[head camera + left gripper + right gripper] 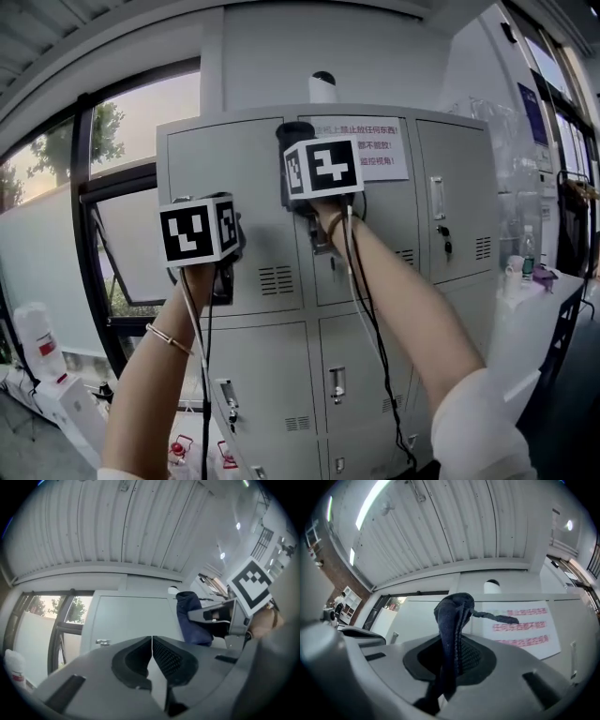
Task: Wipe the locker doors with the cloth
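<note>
- Up high, the right gripper (pixel 452 656) has its jaws clenched on the cloth (pixel 452 616). Dark blue folds bunch above the jaws, and a tail drops between them out of sight.
- In the head view its marker cube covers those jaws, so only the top of the cloth shows above the cube.
- The cloth sits near the top of the lockers (pixel 220 159), about where the upper left and middle doors meet. No view settles whether it touches the metal.
- Just right of it, a notice (pixel 370 145) with red print is stuck on the middle door; the print is too small to read.
- The left gripper (pixel 152 660) hangs lower, before the upper left door, with its jaws pressed together on nothing.
- Both forearms cross the lower doors and hide parts of them, and the bottom row is cut off by the frame edge.
- A white object (pixel 322 87) with a dark cap stands on top of the lockers; what it is cannot be made out.
</note>
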